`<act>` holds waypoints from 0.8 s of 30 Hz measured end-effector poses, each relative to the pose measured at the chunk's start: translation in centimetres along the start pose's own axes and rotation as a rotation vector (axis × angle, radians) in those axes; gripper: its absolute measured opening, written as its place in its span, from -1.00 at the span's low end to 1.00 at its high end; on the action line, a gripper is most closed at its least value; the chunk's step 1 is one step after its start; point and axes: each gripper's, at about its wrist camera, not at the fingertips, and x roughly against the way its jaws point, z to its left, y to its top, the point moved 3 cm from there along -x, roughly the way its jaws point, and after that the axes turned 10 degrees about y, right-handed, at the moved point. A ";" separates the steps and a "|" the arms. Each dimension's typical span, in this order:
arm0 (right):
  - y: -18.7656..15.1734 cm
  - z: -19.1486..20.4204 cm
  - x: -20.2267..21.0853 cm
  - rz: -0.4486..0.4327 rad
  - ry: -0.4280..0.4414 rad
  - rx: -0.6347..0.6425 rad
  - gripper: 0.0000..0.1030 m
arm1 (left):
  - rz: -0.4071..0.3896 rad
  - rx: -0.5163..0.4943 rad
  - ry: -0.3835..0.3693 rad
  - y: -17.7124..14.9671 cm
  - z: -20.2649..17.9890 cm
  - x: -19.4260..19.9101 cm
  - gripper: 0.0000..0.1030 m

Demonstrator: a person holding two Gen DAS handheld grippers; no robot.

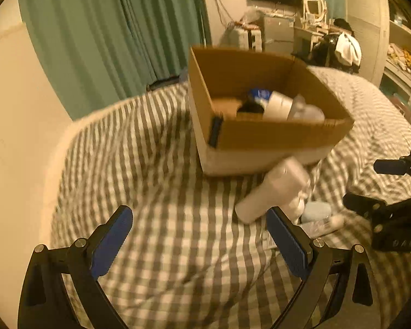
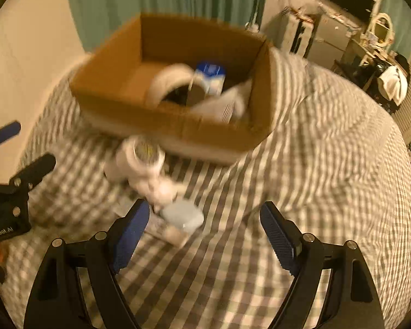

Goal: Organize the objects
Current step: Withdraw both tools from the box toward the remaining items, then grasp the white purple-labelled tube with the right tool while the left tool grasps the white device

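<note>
Left wrist view: left gripper (image 1: pixel 200 242) standing wide open, gripping nothing, hanging over checked bed cover (image 1: pixel 156 170). Cardboard box (image 1: pixel 263 137) sitting on bed, already holding a blue-capped bottle (image 1: pixel 260 94) and a white container (image 1: pixel 279 105). White bottle (image 1: pixel 274 189) lying just outside the box, pale blue lidded tub (image 1: pixel 315 211) beside it.

Right wrist view: right gripper (image 2: pixel 205 233) standing open, empty, pale blue lidded tub (image 2: pixel 183 216) lying near its left finger. White bottle (image 2: pixel 142 156) resting against box wall (image 2: pixel 205 134).

Sorting looking partly done: several items boxed, at least two remaining outside on bed.
</note>
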 end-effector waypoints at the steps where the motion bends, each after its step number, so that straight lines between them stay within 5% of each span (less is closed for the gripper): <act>1: -0.4 0.1 -0.9 0.015 -0.008 0.012 0.61 | 0.009 -0.010 -0.002 -0.5 -0.4 -0.5 0.95; 10: -1.9 2.4 -5.4 0.118 0.043 0.130 0.58 | 0.067 -0.046 0.009 -3.2 -1.4 -2.9 0.95; 15: -2.6 4.0 -7.1 0.184 0.047 0.209 0.25 | 0.141 -0.015 -0.035 -3.8 -1.0 -5.0 0.95; 24: -2.8 4.9 -8.3 0.219 0.036 0.271 -0.20 | 0.147 -0.005 -0.047 -4.3 -1.0 -4.9 0.95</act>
